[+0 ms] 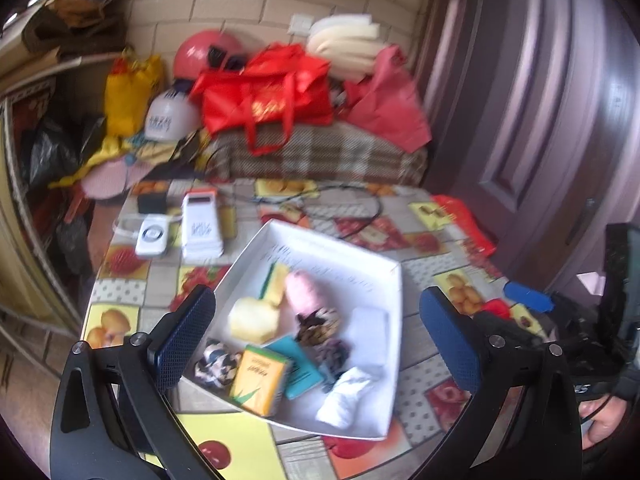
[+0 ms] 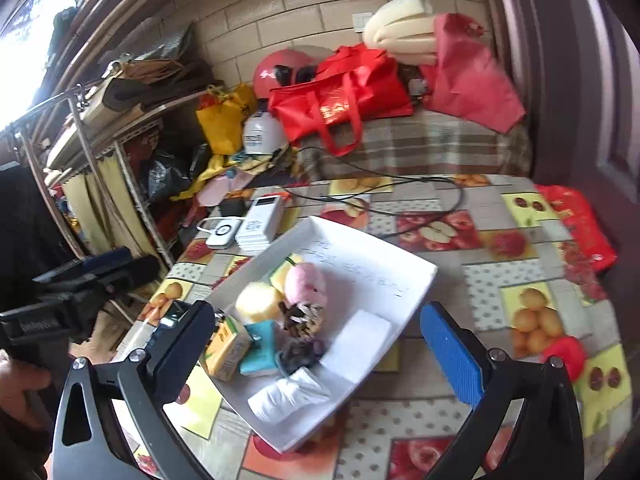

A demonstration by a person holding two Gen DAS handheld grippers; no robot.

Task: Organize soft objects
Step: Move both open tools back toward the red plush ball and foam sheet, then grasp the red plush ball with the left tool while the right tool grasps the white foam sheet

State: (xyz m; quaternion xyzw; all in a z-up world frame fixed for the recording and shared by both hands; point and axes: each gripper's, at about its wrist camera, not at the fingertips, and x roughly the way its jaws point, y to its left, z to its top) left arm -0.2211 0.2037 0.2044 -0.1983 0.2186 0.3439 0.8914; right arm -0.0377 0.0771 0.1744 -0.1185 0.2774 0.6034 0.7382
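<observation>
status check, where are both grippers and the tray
Left gripper open, right gripper open, both empty above the tray. Soft items piled in the tray, none gripped. Nothing in the way.

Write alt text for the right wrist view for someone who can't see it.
An open right claw hovers over a shallow white rectangular tray on a fruit-patterned tablecloth, holding a pink plush ball, yellow sponge, yellow carton, teal box and rolled white cloth. Red fabric bags sit behind the table.

Writing on white tray (image 1: pixel 344 256) floor blurred, unreadable. Patterned scrunchie (image 1: pixel 218 362) partly hidden behind left gripper (image 1: pixel 316 338) finger.
</observation>
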